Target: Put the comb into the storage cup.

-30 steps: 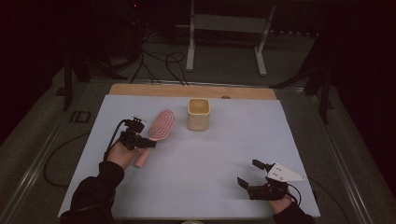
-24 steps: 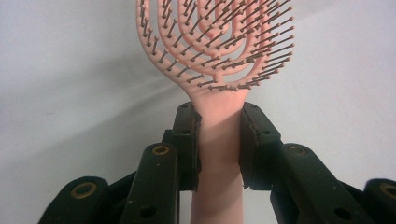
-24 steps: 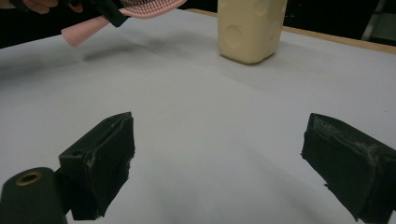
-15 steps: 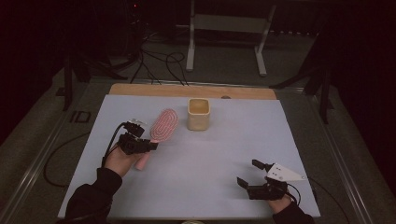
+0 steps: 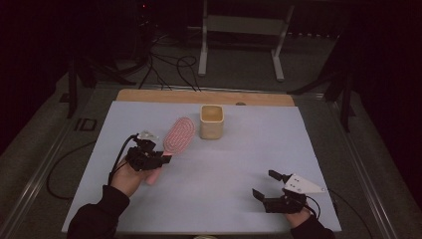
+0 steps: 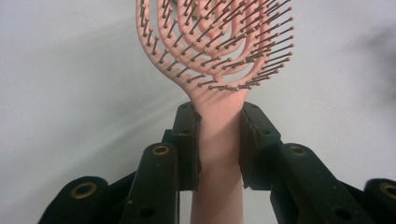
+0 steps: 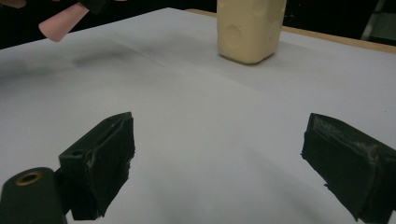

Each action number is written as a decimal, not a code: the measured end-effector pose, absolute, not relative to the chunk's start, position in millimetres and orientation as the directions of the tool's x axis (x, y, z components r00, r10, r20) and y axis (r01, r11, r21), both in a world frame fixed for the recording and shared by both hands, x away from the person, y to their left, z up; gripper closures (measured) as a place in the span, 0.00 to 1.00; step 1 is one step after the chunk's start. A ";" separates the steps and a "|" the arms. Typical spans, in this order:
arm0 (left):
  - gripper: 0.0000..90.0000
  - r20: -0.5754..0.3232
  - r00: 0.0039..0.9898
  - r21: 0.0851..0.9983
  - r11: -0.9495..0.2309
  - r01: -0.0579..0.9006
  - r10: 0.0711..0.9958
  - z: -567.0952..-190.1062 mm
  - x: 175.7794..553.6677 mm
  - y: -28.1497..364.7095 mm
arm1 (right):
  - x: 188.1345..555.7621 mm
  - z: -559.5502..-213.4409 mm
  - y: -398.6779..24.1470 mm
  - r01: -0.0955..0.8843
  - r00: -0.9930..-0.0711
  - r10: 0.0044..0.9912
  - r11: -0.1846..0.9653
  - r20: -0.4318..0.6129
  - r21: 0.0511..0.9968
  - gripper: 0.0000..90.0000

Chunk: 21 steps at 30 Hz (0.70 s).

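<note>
A pink hairbrush is held over the left half of the white table mat, its oval head pointing toward a cream cup. My left gripper is shut on the brush's handle just below the head; in the left gripper view the handle sits clamped between both black jaws, with the bristled head above. My right gripper rests near the front right of the mat, open, with nothing between its jaws. In the right gripper view the cup stands ahead and the brush handle's end shows at upper left.
A wooden strip runs along the mat's far edge. Beyond the table stand a metal frame and cables on the dark floor. Bare mat lies between the two grippers and to the right of the cup.
My left gripper has lifted the brush a little and drawn it slightly back toward the person. The right gripper has stayed where it was.
</note>
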State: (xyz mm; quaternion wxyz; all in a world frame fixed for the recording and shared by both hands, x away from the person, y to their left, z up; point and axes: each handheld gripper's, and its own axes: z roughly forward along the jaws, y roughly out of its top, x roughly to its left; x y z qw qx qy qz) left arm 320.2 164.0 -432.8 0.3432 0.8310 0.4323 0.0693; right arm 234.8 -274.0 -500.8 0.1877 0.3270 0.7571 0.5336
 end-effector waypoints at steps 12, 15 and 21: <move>0.80 -0.207 0.709 0.669 -0.432 0.605 0.674 -441.0 303.6 152.2 | 235.2 -501.8 -273.6 0.298 -0.718 0.693 0.219 0.067 0.929 0.10; 0.80 -0.200 0.728 0.676 -0.445 0.586 0.656 -443.9 299.2 147.0 | 234.6 -501.0 -273.5 0.294 -0.718 0.694 0.222 0.061 0.930 0.10; 0.80 -0.183 0.751 0.694 -0.458 0.556 0.635 -446.6 292.2 139.4 | 234.7 -501.5 -272.2 0.296 -0.718 0.693 0.219 0.065 0.930 0.10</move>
